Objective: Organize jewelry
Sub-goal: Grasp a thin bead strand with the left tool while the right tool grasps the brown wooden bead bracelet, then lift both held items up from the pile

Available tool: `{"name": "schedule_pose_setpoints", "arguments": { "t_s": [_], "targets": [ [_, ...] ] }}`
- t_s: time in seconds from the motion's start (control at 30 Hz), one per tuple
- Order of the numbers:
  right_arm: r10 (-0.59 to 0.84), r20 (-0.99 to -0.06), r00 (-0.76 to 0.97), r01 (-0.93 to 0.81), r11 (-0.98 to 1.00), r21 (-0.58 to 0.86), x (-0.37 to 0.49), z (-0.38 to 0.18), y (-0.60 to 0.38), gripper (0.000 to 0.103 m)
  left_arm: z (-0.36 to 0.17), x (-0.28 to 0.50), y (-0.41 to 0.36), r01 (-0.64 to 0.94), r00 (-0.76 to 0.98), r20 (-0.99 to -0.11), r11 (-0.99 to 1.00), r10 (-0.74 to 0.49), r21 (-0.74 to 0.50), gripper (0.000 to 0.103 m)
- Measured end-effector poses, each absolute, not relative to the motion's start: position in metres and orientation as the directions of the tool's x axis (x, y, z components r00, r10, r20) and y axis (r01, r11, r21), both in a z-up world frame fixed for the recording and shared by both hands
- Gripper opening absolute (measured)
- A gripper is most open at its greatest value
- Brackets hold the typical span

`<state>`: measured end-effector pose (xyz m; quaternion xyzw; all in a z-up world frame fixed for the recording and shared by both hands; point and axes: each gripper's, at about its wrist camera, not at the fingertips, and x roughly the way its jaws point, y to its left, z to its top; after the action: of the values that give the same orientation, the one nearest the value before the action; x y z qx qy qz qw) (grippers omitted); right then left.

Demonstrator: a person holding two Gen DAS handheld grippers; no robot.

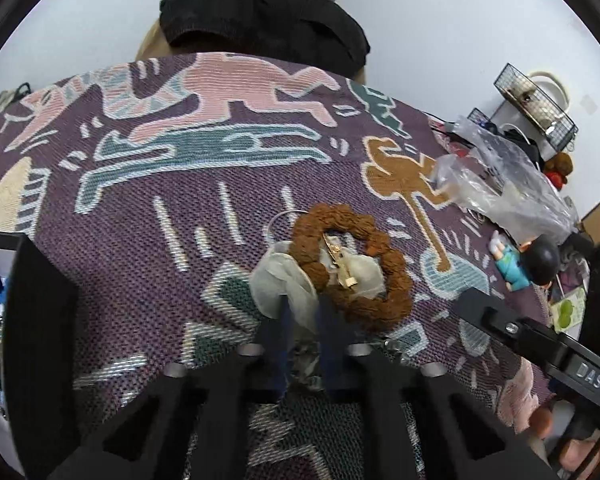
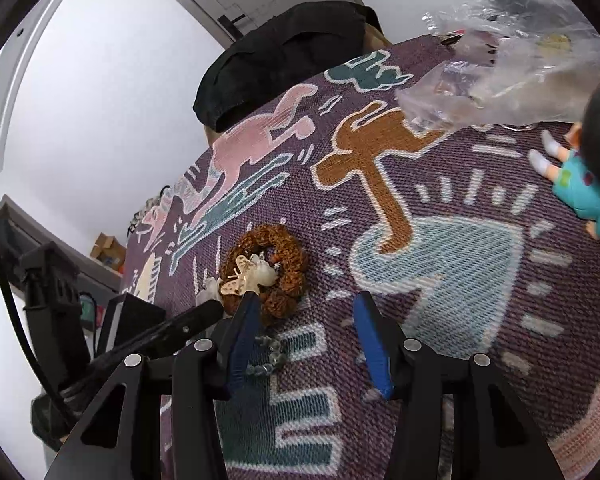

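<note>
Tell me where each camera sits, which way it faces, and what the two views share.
Left wrist: rides the left gripper, looking forward and down at the brown bead bracelet; its fingers pinch the cream cloth bow; the right gripper's finger enters at right.
Right wrist: rides the right gripper, jaws open above the patterned woven cloth; the left gripper's tip shows at left.
Shared: bracelet, gold clip, plastic bag, doll figure.
</note>
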<state>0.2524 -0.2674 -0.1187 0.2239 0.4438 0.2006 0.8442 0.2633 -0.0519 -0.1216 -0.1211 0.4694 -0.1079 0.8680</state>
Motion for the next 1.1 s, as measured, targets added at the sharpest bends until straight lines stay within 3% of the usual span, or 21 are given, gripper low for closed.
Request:
{"name": "schedule_pose_setpoints", "arguments": {
  "t_s": [0.4,0.47,0.5,0.63,1.1],
  "targets": [
    [0.424,-0.757,0.496,-0.15,0.901,0.407,0.279,-0.13,-0.225,0.051,-0.082,0.248,-0.044,0.11,0.611,-0.735,0.951,-0.294,-0.288,0.0],
    [0.392,-0.768,0.507,-0.16,0.918,0.364,0.278,-0.13,-0.22,0.04,-0.074,0.245,-0.041,0.112,0.626,-0.723,0.951,-0.292,-0.287,0.0],
    [0.4,-0.768,0.501,-0.162,0.915,0.371,0.278,-0.131,-0.221,0.024,-0.07,0.244,-0.04,0.112,0.632,-0.719,0.952,-0.29,-0.286,0.0],
    [0.432,-0.747,0.505,-0.161,0.898,0.41,0.276,-0.13,-0.226,0.017,-0.057,0.239,-0.036,0.115,0.652,-0.702,0.953,-0.286,-0.281,0.0],
    [0.58,-0.606,0.544,-0.234,0.799,0.554,0.249,-0.093,-0.235,0.017,-0.016,0.219,-0.003,0.095,0.732,-0.633,0.957,-0.254,-0.274,0.0]
  ]
}}
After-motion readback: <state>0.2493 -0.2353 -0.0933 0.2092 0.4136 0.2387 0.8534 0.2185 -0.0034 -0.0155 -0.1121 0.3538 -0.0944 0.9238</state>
